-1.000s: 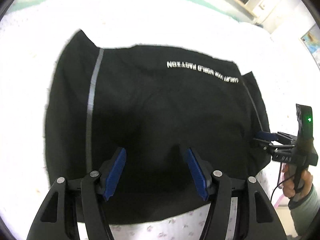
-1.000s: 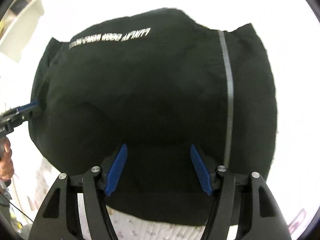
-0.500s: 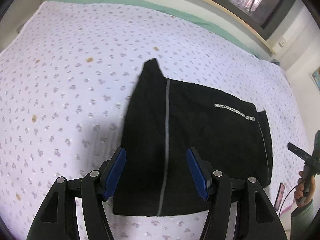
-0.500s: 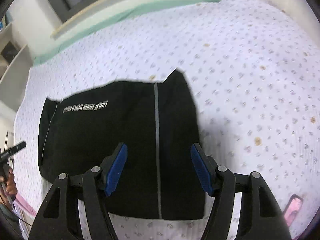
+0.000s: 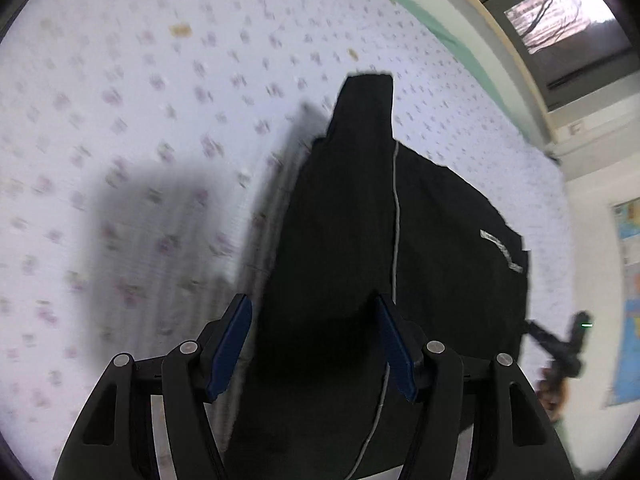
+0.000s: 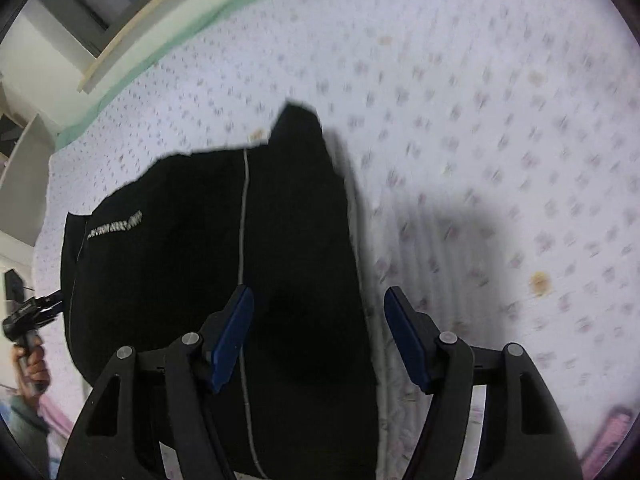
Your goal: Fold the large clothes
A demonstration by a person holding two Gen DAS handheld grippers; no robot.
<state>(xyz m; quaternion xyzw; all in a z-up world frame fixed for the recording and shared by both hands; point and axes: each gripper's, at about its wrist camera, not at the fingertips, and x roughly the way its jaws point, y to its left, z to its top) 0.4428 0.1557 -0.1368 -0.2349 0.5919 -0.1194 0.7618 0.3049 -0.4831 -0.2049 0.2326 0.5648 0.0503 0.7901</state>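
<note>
A black garment (image 5: pixel 420 248) with a thin grey stripe and white lettering lies folded on the bed; it also shows in the right wrist view (image 6: pixel 192 248). My left gripper (image 5: pixel 314 346) is open and empty, low over the garment's near left part. My right gripper (image 6: pixel 320 338) is open and empty, over the garment's near right edge. In the left wrist view the right gripper (image 5: pixel 560 340) shows small at the garment's right side. In the right wrist view the left gripper (image 6: pixel 32 312) shows small at the garment's left side.
The bed (image 5: pixel 140 128) has a white sheet with small purple flowers and some brown spots (image 6: pixel 538 282). A green strip and a window sill (image 5: pixel 500 40) run along the far edge. A map poster (image 5: pixel 628 300) hangs on the right wall. A pink thing (image 6: pixel 608 432) lies at the near right.
Both grippers have dropped from high above the bed to close over the near end of the garment. Both stay open. The garment has not moved.
</note>
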